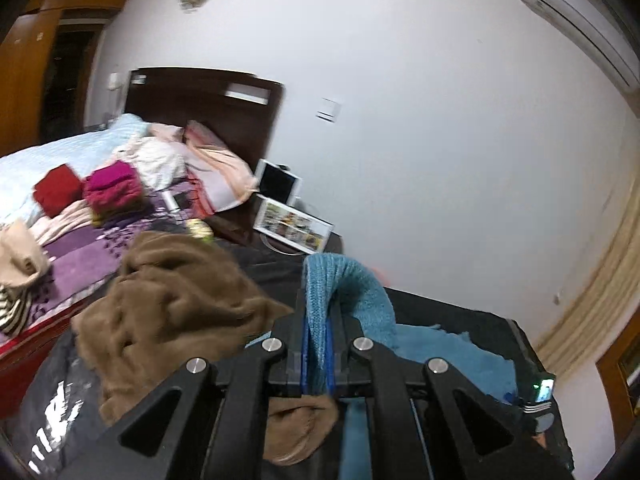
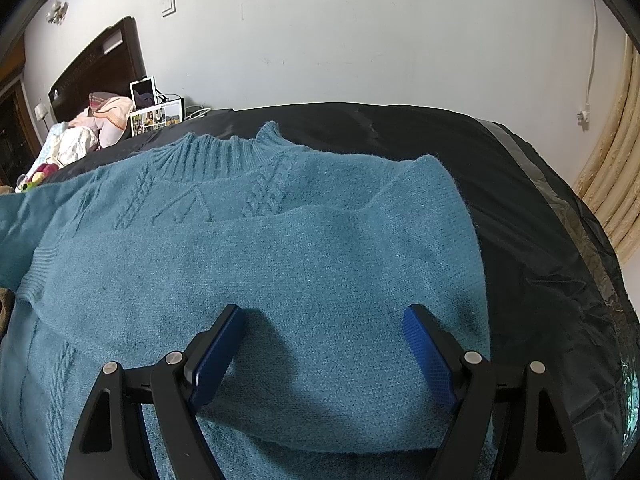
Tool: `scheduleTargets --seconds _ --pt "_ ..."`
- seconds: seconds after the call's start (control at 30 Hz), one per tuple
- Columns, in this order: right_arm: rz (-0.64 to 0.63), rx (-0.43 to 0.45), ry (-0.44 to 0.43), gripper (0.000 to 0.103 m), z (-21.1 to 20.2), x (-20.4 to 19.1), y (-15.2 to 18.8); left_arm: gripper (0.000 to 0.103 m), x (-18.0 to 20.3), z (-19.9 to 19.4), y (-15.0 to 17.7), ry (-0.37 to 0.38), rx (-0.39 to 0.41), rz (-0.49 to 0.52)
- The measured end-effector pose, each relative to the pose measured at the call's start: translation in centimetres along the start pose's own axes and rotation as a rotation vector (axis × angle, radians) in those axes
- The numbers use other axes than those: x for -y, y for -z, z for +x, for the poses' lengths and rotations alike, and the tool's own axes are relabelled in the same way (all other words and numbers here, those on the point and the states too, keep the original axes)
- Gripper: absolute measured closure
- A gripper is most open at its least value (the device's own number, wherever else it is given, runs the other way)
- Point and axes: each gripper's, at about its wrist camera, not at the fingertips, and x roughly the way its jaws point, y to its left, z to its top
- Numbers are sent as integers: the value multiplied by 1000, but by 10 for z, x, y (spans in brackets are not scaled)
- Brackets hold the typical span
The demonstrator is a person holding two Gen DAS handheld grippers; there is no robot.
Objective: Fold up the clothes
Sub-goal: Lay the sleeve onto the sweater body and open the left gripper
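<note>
1. The teal knit sweater (image 2: 256, 264) lies spread on the black cover (image 2: 540, 216), with one sleeve folded across its chest.
2. The left gripper (image 1: 316, 344) pinches a lifted sweater edge between pressed jaws.
3. The right gripper (image 2: 324, 356) hovers above the sweater, jaws spread.
4. I judge the knit soft, limp and stretchy; better to grip ribbed edges.

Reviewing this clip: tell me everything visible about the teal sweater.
The teal sweater is a fuzzy knit with a ribbed collar and cable patterning. It lies spread on a dark sheet, one sleeve folded across the chest. The left gripper has its jaws shut on a lifted fold of it; the right gripper hovers open over the body. A brown garment lies beside it.
</note>
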Motion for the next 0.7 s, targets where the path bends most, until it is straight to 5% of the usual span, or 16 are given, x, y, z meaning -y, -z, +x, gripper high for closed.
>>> scheduleTargets --seconds 0.4,0.7 --pt "11 2 -15 19 -2 1 1 96 192 105 36 242 -214 284" --pt "14 2 -17 19 -3 0 2 96 292 192 93 328 -405 403"
